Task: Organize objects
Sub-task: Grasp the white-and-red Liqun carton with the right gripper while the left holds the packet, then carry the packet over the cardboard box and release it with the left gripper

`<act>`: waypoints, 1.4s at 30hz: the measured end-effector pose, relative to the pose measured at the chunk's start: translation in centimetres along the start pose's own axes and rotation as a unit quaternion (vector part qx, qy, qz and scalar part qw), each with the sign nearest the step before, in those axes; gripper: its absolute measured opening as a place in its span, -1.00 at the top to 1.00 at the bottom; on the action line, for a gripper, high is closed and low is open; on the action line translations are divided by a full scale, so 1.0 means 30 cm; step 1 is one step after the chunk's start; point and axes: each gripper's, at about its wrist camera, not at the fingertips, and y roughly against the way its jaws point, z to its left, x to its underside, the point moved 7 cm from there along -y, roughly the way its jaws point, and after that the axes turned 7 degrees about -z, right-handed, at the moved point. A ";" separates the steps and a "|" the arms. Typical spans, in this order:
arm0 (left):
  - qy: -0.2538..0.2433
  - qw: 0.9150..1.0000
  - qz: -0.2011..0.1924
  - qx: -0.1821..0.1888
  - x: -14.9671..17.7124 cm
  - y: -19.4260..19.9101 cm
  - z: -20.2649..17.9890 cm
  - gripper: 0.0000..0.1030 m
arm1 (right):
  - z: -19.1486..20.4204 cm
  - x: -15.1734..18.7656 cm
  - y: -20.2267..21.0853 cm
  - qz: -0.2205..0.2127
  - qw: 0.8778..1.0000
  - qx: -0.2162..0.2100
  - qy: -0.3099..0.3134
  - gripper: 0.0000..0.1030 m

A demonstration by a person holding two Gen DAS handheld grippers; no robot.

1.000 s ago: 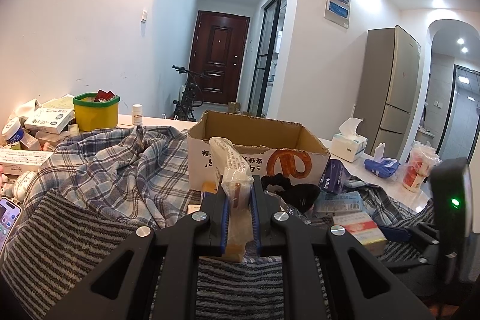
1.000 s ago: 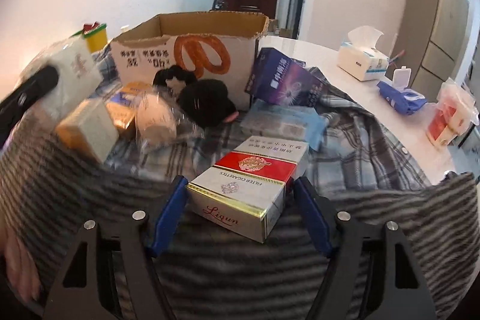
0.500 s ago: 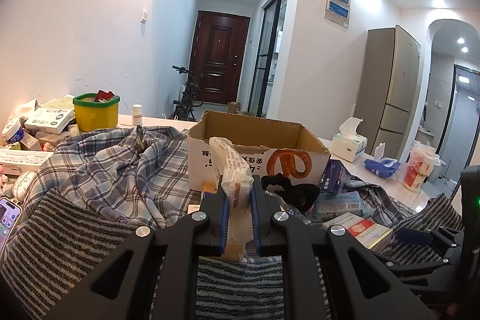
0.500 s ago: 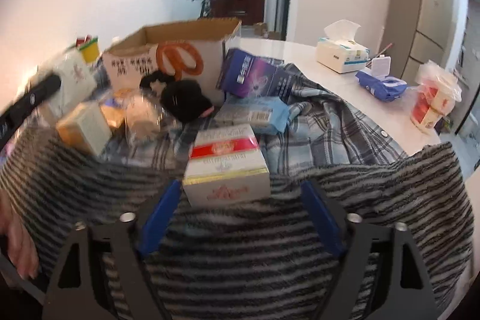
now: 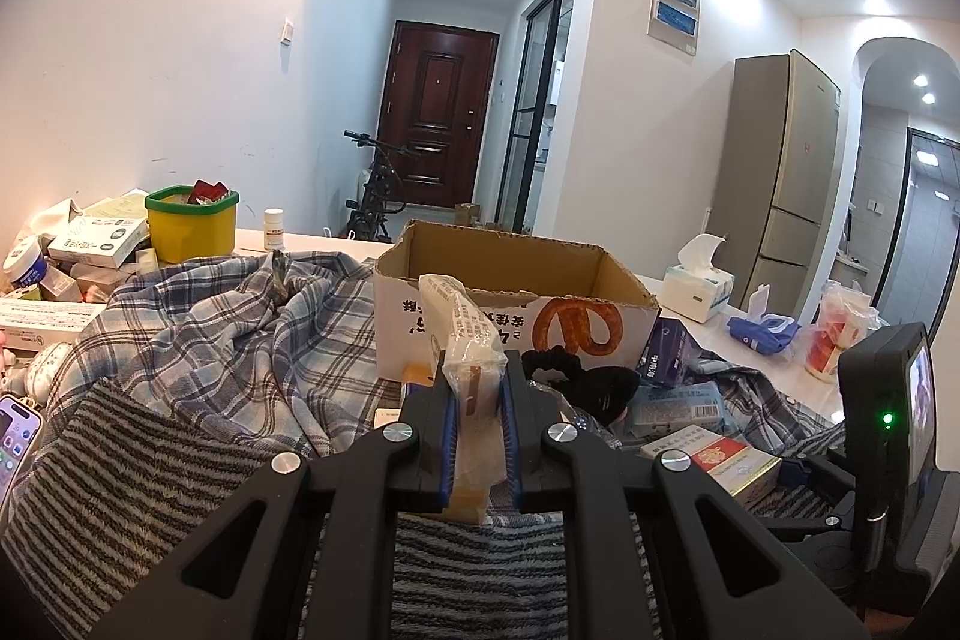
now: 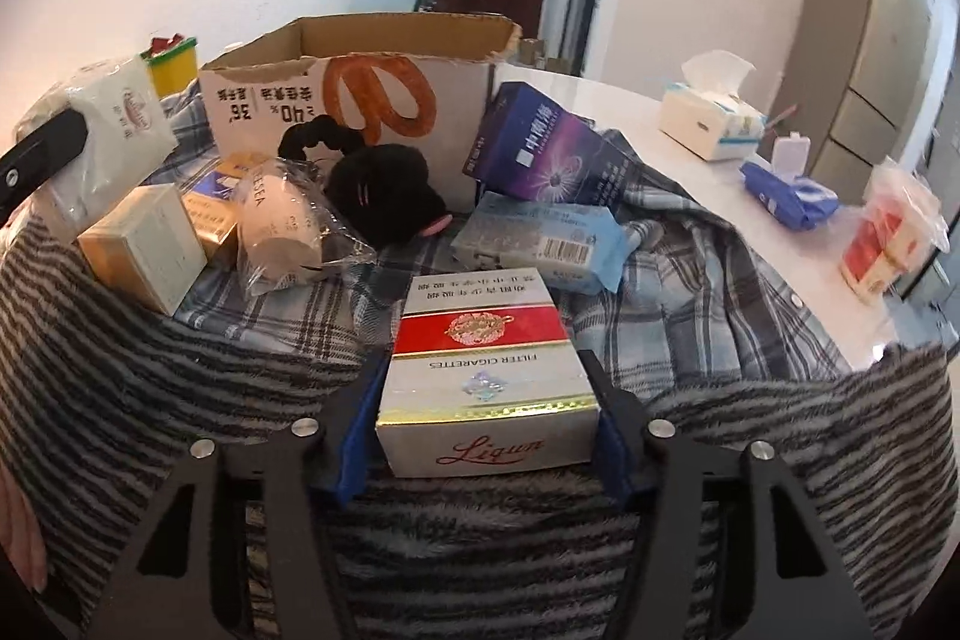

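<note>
**Two grippers loaded beside the box**

Cluttered cloths front the cardboard box [image 6: 360,82]. Left gripper [image 5: 474,400] stays clamped on a wrapped packet [image 5: 465,340] just before the box – ready to drop in. Right gripper [image 6: 489,400], jaws just closing from wider, now presses both sides of the cigarette carton [image 6: 486,358] – earlier it lay askew, untouched

My left wrist view looks nearly level along its fingers, low over the striped cloth [image 5: 150,466], toward the cardboard box [image 5: 510,280] and a far door [image 5: 441,112]. My right wrist view tilts steeply down, close above a cigarette carton [image 6: 483,370]. Both share the box [image 6: 360,82], carton [image 5: 714,457] and tissue box [image 6: 708,124].
</note>
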 end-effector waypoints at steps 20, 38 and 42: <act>0.003 1.000 0.000 -0.001 0.002 0.001 0.006 0.74 | -0.033 -0.097 0.127 -0.111 0.993 -0.040 -0.028 -0.07; -0.010 1.000 0.002 0.019 -0.100 0.025 -0.009 0.74 | -0.023 -0.284 0.239 -0.213 0.976 -0.037 -0.007 -0.07; -0.027 0.999 -0.023 0.026 -0.207 0.065 -0.035 0.74 | -0.030 -0.383 0.314 -0.258 0.965 -0.034 -0.003 -0.07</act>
